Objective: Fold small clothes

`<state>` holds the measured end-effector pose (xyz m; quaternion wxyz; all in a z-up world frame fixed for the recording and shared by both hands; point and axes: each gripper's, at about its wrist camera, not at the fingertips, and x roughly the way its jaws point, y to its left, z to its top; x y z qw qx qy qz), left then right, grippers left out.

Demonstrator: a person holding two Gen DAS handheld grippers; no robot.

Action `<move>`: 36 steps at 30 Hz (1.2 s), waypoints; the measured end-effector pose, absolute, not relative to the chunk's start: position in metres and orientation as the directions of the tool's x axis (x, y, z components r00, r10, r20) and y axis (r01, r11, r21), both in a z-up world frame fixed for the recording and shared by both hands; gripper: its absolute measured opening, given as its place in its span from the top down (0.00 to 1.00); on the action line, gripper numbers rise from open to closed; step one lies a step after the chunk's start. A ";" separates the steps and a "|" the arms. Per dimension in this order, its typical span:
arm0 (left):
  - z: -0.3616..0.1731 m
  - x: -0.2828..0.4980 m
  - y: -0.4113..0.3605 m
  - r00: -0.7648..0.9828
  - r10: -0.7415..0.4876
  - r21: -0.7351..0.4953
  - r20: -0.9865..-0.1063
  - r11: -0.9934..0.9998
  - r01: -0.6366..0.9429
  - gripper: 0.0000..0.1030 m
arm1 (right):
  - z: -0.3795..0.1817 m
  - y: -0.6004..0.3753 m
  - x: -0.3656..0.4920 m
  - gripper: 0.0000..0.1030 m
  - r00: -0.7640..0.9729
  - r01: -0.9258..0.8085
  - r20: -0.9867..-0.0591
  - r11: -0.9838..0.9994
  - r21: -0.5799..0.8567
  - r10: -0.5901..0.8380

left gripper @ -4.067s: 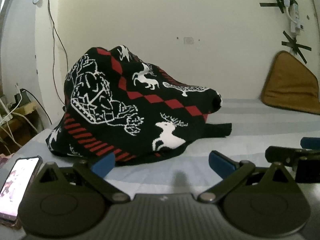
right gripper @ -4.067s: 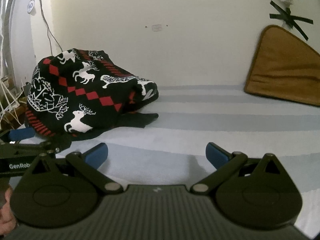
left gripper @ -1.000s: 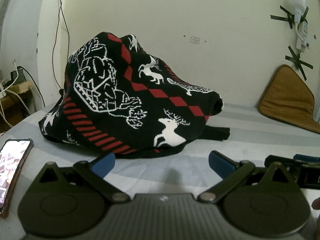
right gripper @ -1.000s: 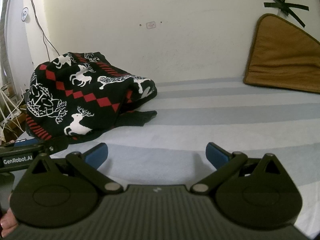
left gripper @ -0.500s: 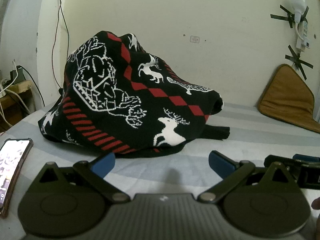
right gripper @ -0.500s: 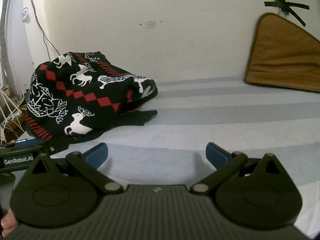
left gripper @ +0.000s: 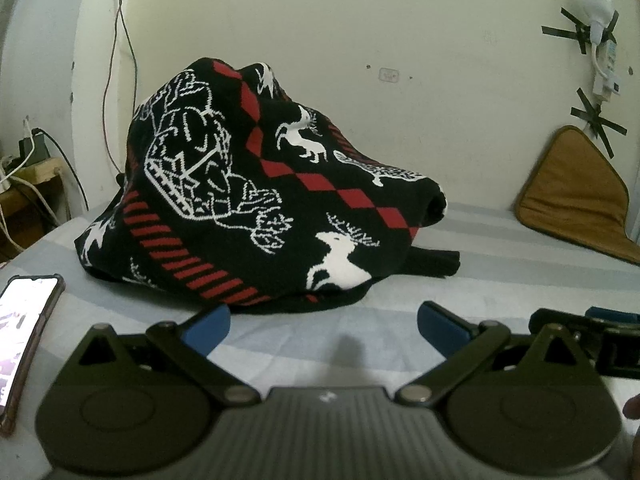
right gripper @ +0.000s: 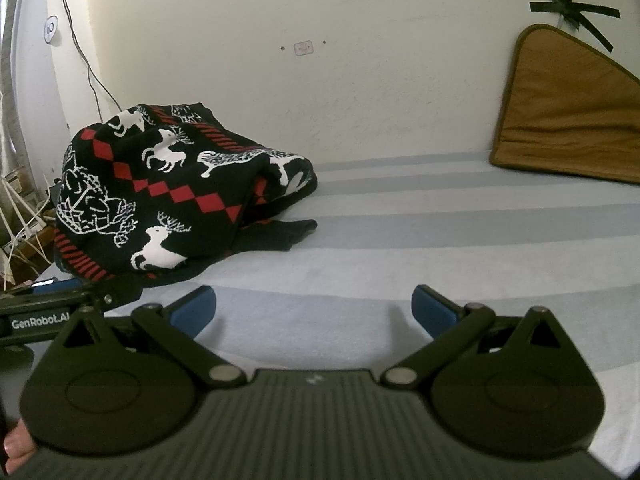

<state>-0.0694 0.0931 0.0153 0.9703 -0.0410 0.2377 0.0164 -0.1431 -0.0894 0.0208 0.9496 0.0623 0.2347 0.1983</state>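
Observation:
A black knit sweater (left gripper: 256, 208) with red diamonds and white deer lies in a bunched heap on the striped bedsheet (left gripper: 500, 280), straight ahead in the left wrist view. The same sweater (right gripper: 160, 196) fills the left side of the right wrist view. My left gripper (left gripper: 323, 326) is open just short of the heap's near hem, holding nothing. My right gripper (right gripper: 314, 306) is open over bare sheet, to the right of the heap and apart from it. A black sleeve end (right gripper: 288, 232) pokes out at the heap's right.
A lit phone (left gripper: 22, 328) lies on the sheet at the left. A brown cushion (right gripper: 568, 120) leans on the wall at the back right. Cables and a wooden stand (left gripper: 28, 184) sit off the bed's left edge. A pale wall closes the far side.
Over the last four seconds both grippers have drifted a little closer to the sweater. In the last second hardly anything moved. Both grippers stayed open.

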 end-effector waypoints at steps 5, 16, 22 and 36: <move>0.019 -0.085 0.105 0.912 0.013 -0.111 -0.410 0.992 -0.064 0.00 | 0.021 -0.091 -0.143 0.01 0.806 -0.358 -0.417 0.908 0.220 0.419; 0.014 -0.149 0.163 0.907 0.089 -0.118 -0.412 0.982 -0.150 0.00 | 0.048 0.008 -0.152 0.28 0.691 -0.703 -0.382 0.694 -0.155 0.614; 0.022 -0.176 0.172 0.916 0.154 -0.061 -0.369 0.980 -0.190 0.00 | 0.037 0.096 -0.139 0.29 0.629 -0.777 -0.416 0.551 -0.305 0.657; 0.022 -0.169 0.178 0.927 0.133 -0.097 -0.351 0.979 -0.177 0.00 | 0.180 0.016 -0.114 0.87 0.744 -0.668 -0.133 0.728 -0.153 0.655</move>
